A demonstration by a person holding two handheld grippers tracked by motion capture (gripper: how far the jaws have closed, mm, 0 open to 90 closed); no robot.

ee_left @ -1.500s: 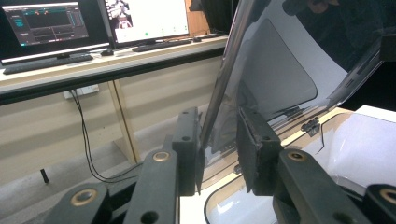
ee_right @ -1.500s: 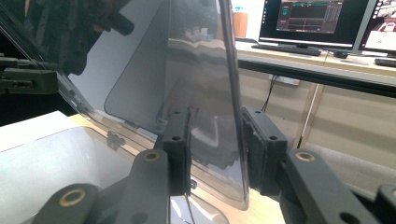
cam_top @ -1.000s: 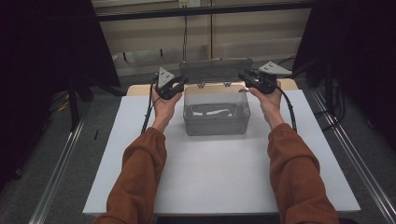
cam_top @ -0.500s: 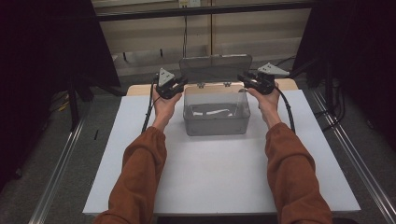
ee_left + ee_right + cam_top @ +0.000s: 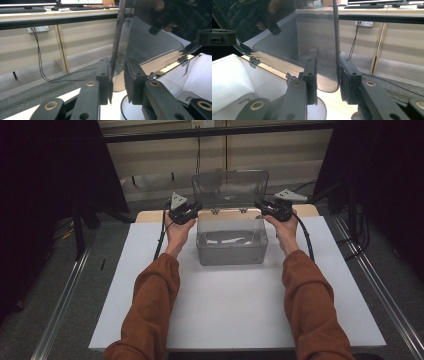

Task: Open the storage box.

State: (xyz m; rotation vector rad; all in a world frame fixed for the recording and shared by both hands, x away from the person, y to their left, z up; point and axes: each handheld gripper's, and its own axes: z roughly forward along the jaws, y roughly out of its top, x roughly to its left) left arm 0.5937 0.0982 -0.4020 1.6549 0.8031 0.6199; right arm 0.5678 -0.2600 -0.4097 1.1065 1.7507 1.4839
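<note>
A clear plastic box [image 5: 230, 251] stands at the far middle of the white board [image 5: 230, 315], its hinged lid [image 5: 230, 187] raised upright behind it. Something pale lies in the box [image 5: 227, 240]. My left gripper [image 5: 196, 209] is at the lid's left edge, and the left gripper view has its jaws [image 5: 116, 75] shut on that edge of the lid [image 5: 150, 42]. My right gripper [image 5: 261, 206] is at the lid's right edge. Its jaws [image 5: 328, 75] have just been closing. The lid [image 5: 312, 37] lies against one pad [image 5: 345, 75], while the other pad stands apart from it.
Wooden tabletop [image 5: 150, 215] shows beyond the board. Metal rails [image 5: 65, 290] run along both sides of the table. Behind it are a dark crossbar [image 5: 215, 132], a pale wall panel with hanging cables [image 5: 40, 57], and dark curtains at either side.
The lid's top edge stands higher than a second ago, so the lid has swung further up. The right gripper has sunk slightly. The left gripper has stayed put.
</note>
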